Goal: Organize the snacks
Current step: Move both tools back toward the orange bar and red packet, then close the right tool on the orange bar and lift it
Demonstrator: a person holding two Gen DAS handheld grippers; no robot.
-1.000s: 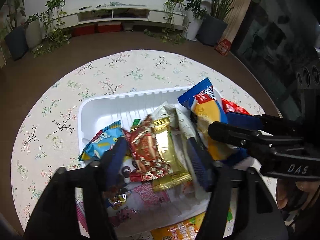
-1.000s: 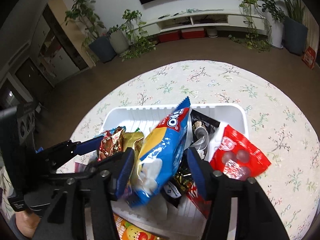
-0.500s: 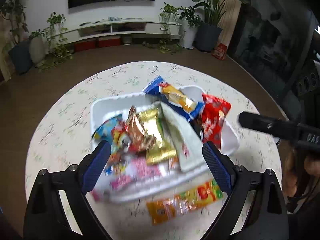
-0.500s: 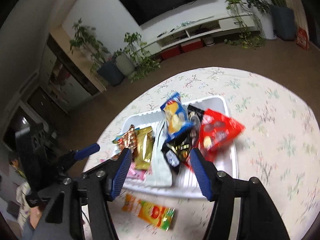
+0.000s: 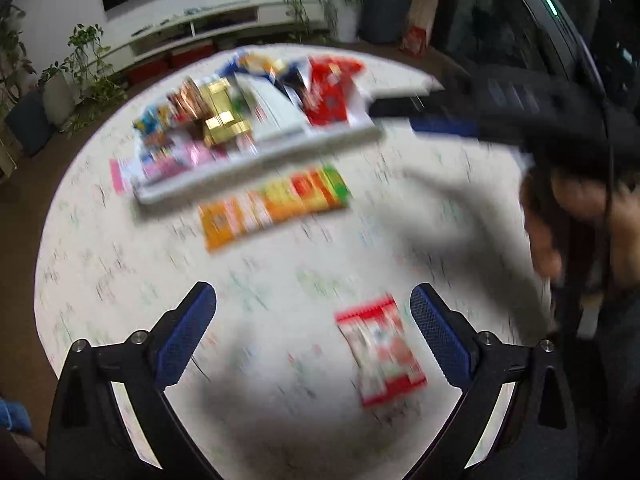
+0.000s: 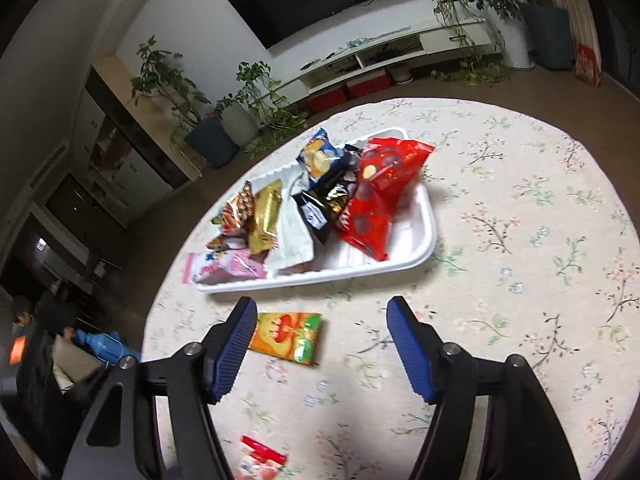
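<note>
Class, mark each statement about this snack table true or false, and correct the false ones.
1. The orange and green snack packet lies inside the white plastic tray. False: it lies on the floral tablecloth, outside the tray.
2. The shiny red bag is in the tray. True.
3. The right claw grips a packet. False: nothing is between its pads.
4. The small red and white packet lies on the tablecloth. True.
5. The left claw is empty. True.

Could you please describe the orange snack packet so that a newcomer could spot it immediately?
On the round floral table, find the white tray heaped with snacks. The orange packet lies flat on the cloth just outside its near rim, alone: orange with a green end, unlike the small red-and-white packet nearer the camera.
</note>
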